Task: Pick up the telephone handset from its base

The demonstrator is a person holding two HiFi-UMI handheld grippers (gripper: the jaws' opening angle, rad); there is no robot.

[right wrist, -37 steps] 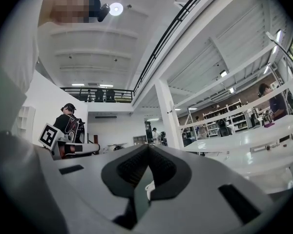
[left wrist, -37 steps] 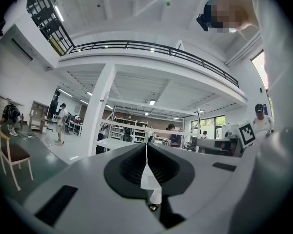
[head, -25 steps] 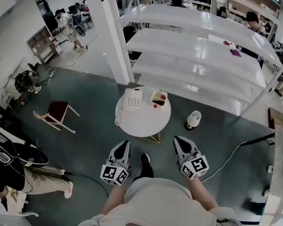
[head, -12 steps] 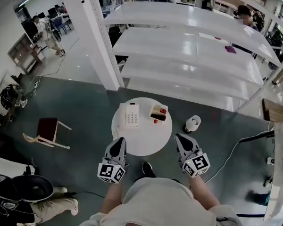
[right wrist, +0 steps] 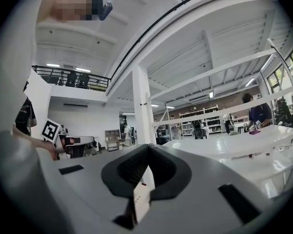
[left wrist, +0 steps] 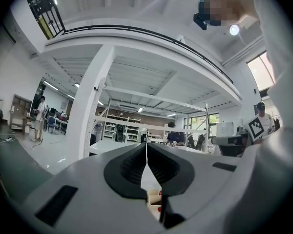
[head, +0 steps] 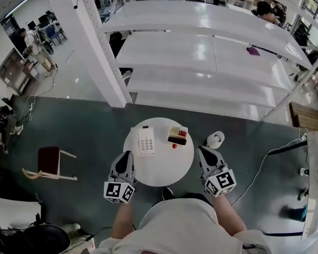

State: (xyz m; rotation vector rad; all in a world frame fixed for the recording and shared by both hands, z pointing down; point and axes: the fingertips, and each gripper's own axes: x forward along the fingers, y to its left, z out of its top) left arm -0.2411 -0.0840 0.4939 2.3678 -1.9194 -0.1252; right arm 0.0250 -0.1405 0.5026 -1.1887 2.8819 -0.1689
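Jaws on both tools are fully closed with nothing held. I see the left gripper point(left wrist: 146, 147) with its pads meeting at the tips, and the right gripper point(right wrist: 147, 149) the same. They hang at the left and right edges of the round white table point(head: 159, 180). White telephone point(head: 146, 141) lies flat on the table's far half, ahead of and between the grippers, untouched. I cannot separate handset from base at this size.

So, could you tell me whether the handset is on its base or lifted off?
On its base: the telephone lies whole on the round table, and the left gripper and right gripper are shut on nothing.
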